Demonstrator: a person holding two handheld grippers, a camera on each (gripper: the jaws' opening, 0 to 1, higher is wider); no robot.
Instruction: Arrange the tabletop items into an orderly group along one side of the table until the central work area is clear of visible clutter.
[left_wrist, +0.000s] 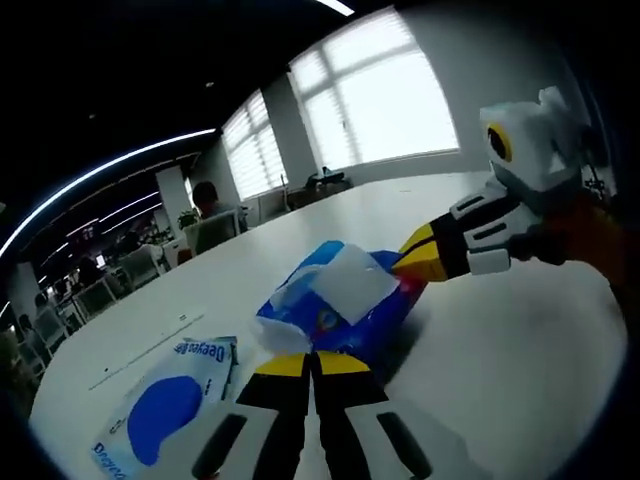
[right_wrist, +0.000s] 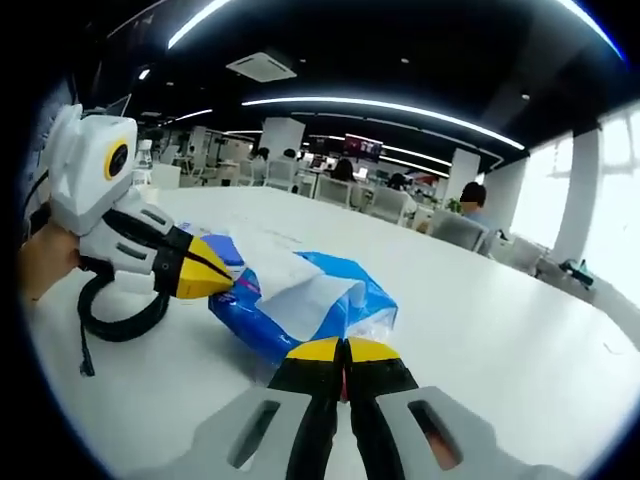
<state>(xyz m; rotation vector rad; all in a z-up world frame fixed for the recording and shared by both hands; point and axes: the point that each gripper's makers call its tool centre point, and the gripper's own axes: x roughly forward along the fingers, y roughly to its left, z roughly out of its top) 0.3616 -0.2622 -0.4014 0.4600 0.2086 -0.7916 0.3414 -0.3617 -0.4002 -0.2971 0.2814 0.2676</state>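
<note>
A blue soft tissue pack (left_wrist: 345, 320) lies on the white table (left_wrist: 500, 350) with a white tissue (left_wrist: 350, 280) sticking out of its top. My left gripper (left_wrist: 310, 362) is shut, its yellow tips pinching the pack's crumpled white near end. From the right comes my right gripper (left_wrist: 412, 260), shut on the pack's opposite end. In the right gripper view the same pack (right_wrist: 260, 330) stretches between my right gripper (right_wrist: 343, 350), with a red sliver of wrapper between its jaws, and my left gripper (right_wrist: 215, 270) at the left.
A second flat white-and-blue tissue pack (left_wrist: 165, 405) lies to the left of my left gripper. A thin white strip (left_wrist: 150, 350) rests further out. A black cord loop (right_wrist: 120, 320) hangs under the left gripper. Chairs and seated people (left_wrist: 205, 200) line the far edge.
</note>
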